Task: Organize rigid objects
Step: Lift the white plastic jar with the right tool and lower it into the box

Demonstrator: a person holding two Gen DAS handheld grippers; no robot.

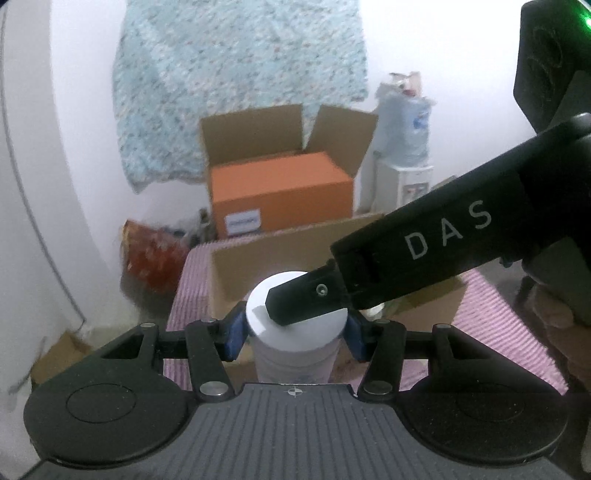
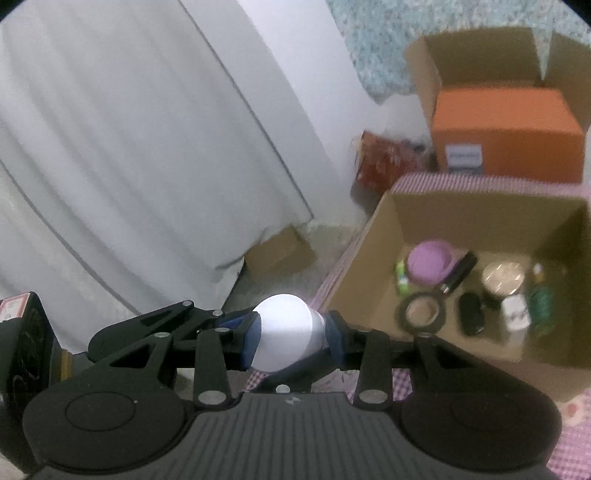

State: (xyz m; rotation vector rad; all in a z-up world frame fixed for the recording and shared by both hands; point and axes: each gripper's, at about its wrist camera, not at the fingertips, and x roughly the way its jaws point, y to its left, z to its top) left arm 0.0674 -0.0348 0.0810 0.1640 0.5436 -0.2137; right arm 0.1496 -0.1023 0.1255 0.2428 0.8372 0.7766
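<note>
A white bottle [image 1: 295, 325] with a broad white cap stood upright, pinched between blue pads, above a pink checked surface [image 1: 498, 306]. Beyond it sat an open cardboard box [image 2: 373, 240] (holding a purple lid [image 2: 430, 264], a tape roll [image 2: 423, 314], a green bottle [image 2: 541, 301] and small dark items).

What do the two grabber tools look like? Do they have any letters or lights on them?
Both are mostly black. The left gripper has flat black link bars with silver rivets, round black discs, a ribbed grey base and blue pads on its fingers. The right gripper looks the same. Seen from the left, its long black body has the white letters DAS, and a green light glows above.
</note>
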